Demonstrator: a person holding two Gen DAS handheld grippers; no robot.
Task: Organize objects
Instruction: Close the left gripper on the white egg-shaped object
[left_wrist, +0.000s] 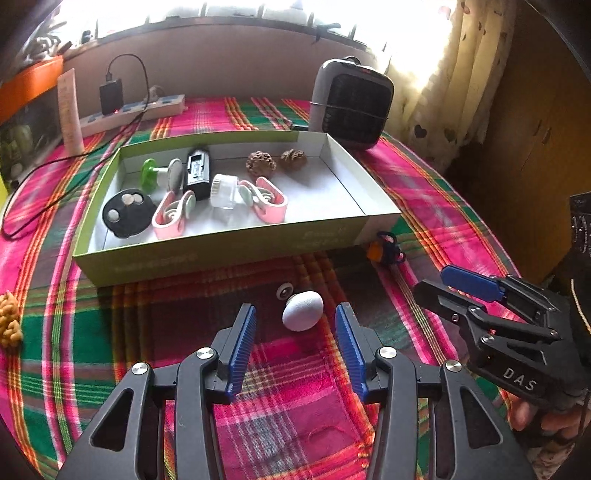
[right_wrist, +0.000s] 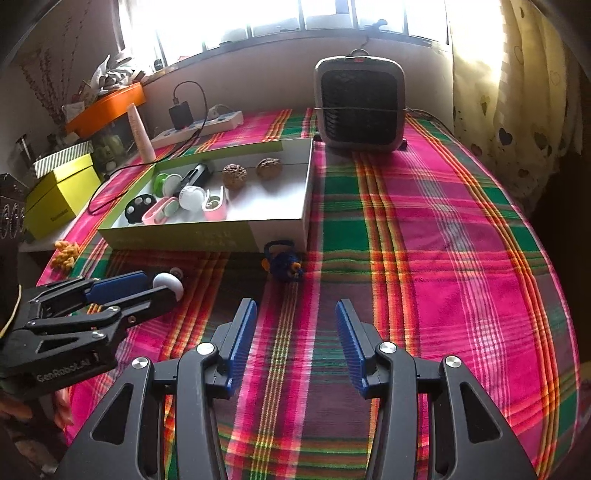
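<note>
A white egg-shaped object lies on the plaid tablecloth just ahead of my open left gripper, between its blue pads, untouched. It also shows in the right wrist view. A shallow green box behind it holds two pink clips, a black disc, a black battery, a clear jar, a green-and-white piece and two walnuts. A small blue-and-orange toy lies by the box's front right corner, also in the right wrist view. My right gripper is open and empty over the cloth.
A grey fan heater stands behind the box. A power strip with a charger and cable lies at the back left. An orange knobbly object sits at the table's left edge. Yellow-green boxes stand beside the table.
</note>
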